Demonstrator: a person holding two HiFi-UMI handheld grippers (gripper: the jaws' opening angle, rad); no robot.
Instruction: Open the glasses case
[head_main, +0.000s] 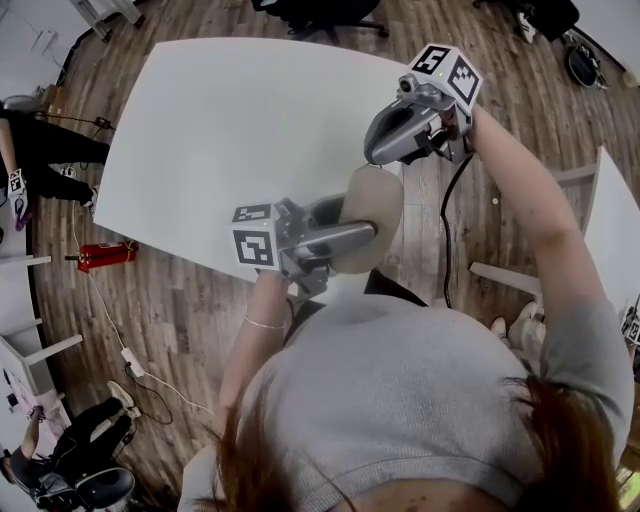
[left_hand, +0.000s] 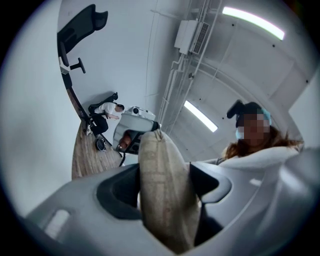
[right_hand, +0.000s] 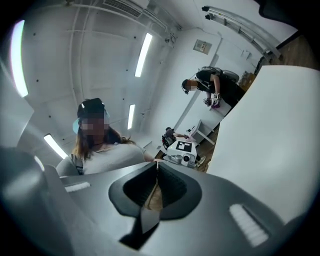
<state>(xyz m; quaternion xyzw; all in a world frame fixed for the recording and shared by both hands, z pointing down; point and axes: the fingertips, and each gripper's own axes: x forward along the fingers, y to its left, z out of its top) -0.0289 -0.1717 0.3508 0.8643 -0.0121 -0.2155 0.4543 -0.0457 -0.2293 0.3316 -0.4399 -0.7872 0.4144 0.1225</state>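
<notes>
On my remote feed: the person wears a light grey sweater (head_main: 400, 390), reddish-brown hair (head_main: 565, 440) loose over it, a thin bracelet (head_main: 265, 323) on the left wrist. The left gripper (head_main: 368, 233) and right gripper (head_main: 374, 152) I direct have smooth grey moulded shells; each carries a white cube (head_main: 447, 72) printed with black square markers. A black cable (head_main: 447, 200) leaves the right one.

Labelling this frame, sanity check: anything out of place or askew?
Nothing damaged or spilled. One oddity: the glasses case is off the table, held in the air by both grippers. The left gripper has its jaws clamped across the body; the right gripper pinches only a thin edge.
</notes>
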